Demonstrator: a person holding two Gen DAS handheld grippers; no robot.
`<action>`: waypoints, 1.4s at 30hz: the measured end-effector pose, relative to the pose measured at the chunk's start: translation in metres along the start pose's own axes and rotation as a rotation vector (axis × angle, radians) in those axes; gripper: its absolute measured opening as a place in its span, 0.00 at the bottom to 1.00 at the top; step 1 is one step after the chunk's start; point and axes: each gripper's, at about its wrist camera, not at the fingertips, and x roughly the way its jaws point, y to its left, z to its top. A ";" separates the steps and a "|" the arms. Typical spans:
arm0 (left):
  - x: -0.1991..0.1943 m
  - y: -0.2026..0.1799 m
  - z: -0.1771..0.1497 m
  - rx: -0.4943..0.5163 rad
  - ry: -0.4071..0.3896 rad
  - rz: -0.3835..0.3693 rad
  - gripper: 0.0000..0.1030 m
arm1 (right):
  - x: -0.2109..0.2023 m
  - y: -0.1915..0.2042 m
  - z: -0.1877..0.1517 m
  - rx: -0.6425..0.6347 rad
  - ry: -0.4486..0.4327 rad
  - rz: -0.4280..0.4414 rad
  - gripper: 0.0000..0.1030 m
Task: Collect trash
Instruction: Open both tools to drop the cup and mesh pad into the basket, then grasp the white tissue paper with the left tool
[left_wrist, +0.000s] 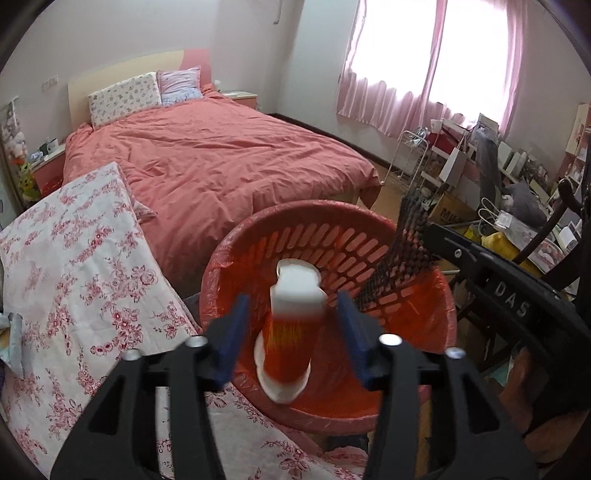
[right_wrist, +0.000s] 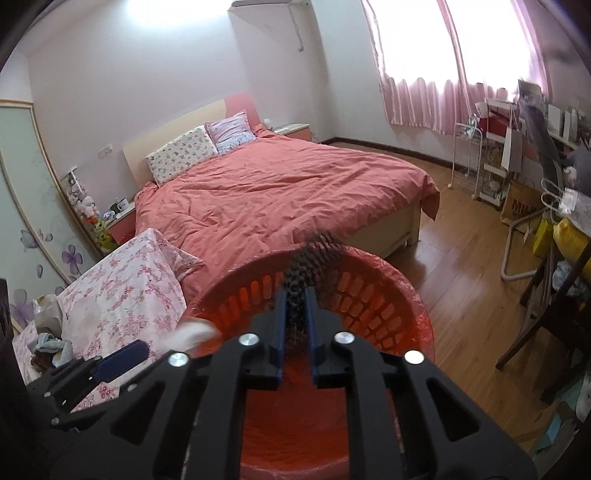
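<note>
A red slotted trash basket (left_wrist: 424, 332) lined with clear plastic sits just in front of both grippers; it also shows in the right wrist view (right_wrist: 388, 291). My left gripper (left_wrist: 293, 332) is open above the basket, and a blurred orange-and-white paper cup (left_wrist: 291, 328) is between its blue pads, not gripped, falling into the basket. My right gripper (right_wrist: 297, 325) is shut on a piece of black foam netting (right_wrist: 308, 262), held over the basket; the netting also shows in the left wrist view (left_wrist: 402, 254).
A bed with a salmon duvet (right_wrist: 280, 192) lies beyond the basket. A folded floral quilt (left_wrist: 74, 280) is at the left. A cluttered desk, a white rack (right_wrist: 495, 166) and a dark chair (right_wrist: 546, 314) stand at the right on the wooden floor.
</note>
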 end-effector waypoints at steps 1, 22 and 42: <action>0.001 0.001 -0.001 -0.002 0.003 0.006 0.57 | 0.002 -0.003 -0.001 0.007 0.006 0.000 0.22; -0.087 0.106 -0.064 -0.129 -0.037 0.374 0.91 | -0.030 0.074 -0.037 -0.168 -0.008 0.001 0.58; -0.197 0.277 -0.129 -0.453 -0.121 0.616 0.91 | -0.032 0.224 -0.111 -0.410 0.086 0.169 0.59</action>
